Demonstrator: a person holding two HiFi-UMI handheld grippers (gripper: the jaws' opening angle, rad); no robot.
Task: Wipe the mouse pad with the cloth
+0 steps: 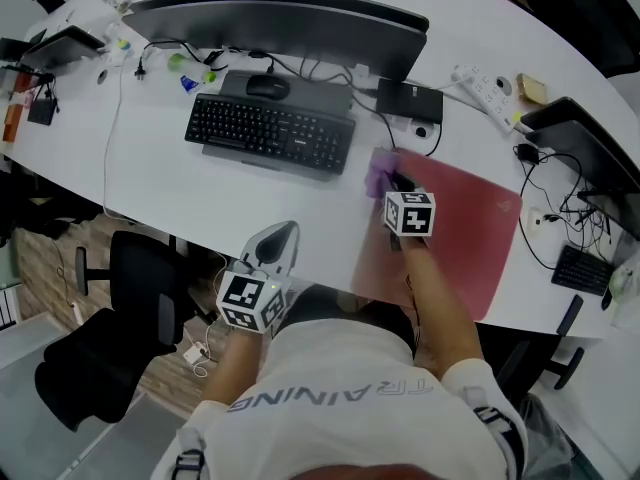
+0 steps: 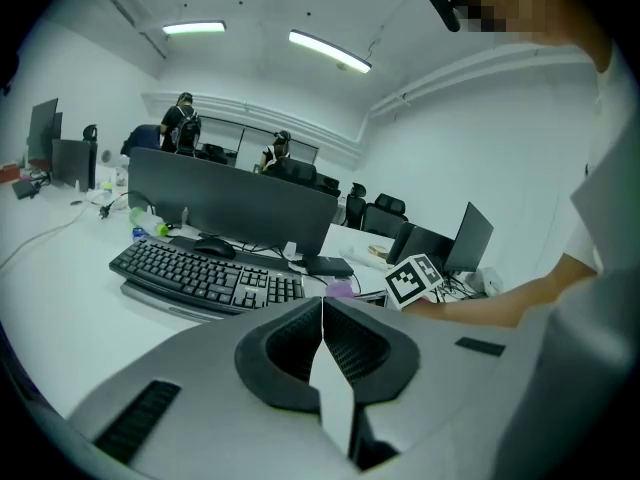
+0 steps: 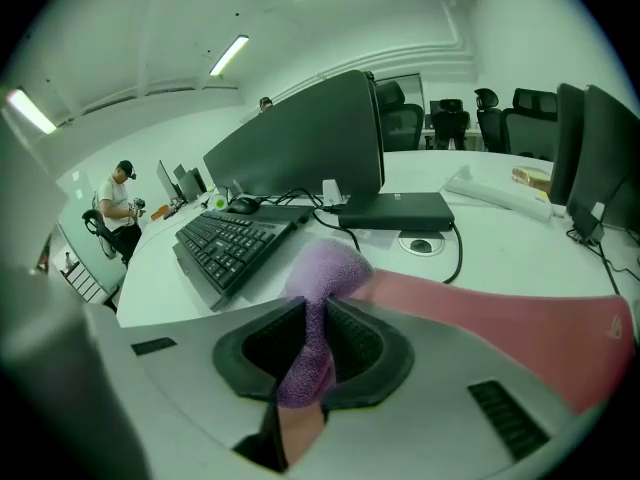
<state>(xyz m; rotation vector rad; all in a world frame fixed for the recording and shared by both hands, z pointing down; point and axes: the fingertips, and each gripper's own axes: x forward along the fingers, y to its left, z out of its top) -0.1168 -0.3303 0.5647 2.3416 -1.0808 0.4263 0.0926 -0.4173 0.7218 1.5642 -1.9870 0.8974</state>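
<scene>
Your right gripper reaches out over the white surface. Its fingers are clenched on a purple cloth, which bunches up in front of them. The cloth sits at the far left corner of the red mouse pad, which lies flat to the right of a black keyboard. A dark monitor stands behind the keyboard. Your left gripper hangs off the near edge of the surface, close to your body and well apart from the pad. Its fingers are pressed together with nothing between them.
</scene>
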